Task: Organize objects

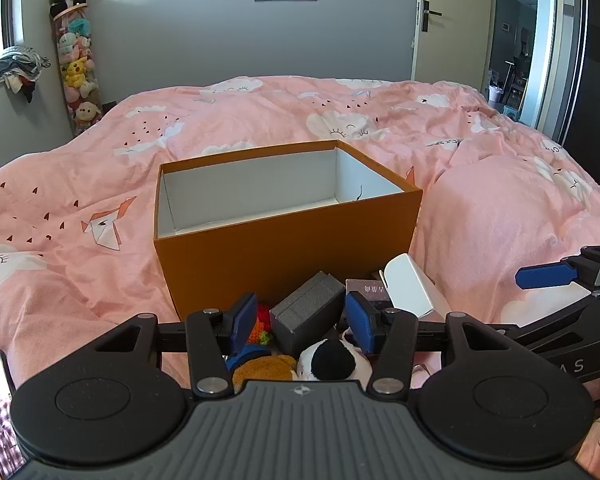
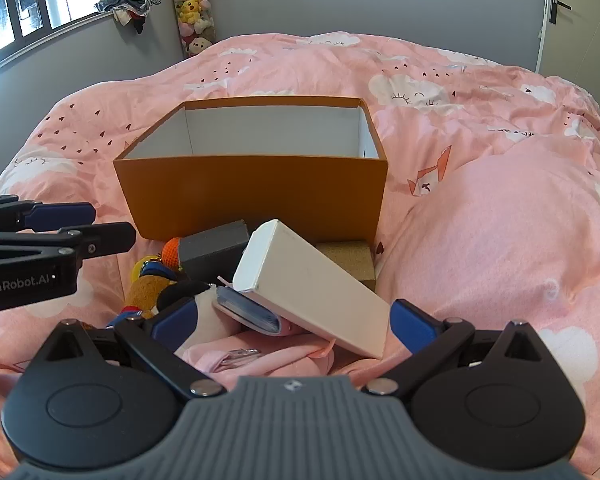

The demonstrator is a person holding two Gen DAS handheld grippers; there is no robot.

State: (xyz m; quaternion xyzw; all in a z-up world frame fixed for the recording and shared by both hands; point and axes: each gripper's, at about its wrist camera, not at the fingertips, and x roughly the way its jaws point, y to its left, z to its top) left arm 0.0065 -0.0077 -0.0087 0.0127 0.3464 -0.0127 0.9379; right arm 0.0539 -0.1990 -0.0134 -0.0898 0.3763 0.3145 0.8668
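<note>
Clutter sits in a small heap on the bed, pressed against the near wall of the orange box (image 2: 256,196), which stands open-topped and looks empty. Your right tool (image 2: 296,326) is spread to its widest and grips nothing; the white box (image 2: 320,292) lies directly ahead between its pads, not touched by either. That box leans tilted, its long axis running from the capped end up-left, nearer the orange box, down toward the right pad, so you meet it roughly end-on. Under it lies a flat blue-edged packet (image 2: 248,312). Your left tool (image 1: 300,322) is partly open and also empty, with the grey box (image 1: 308,312) between its fingers, apart from both. Plush toys (image 1: 328,360) crowd just below it. Judgement: right hand is nearer the white box, left nearer the grey one; either goes up and over the orange wall. Surface is a soft pink duvet (image 2: 500,240), lumpy to the right. Room: grey walls, window left, door right.
</note>
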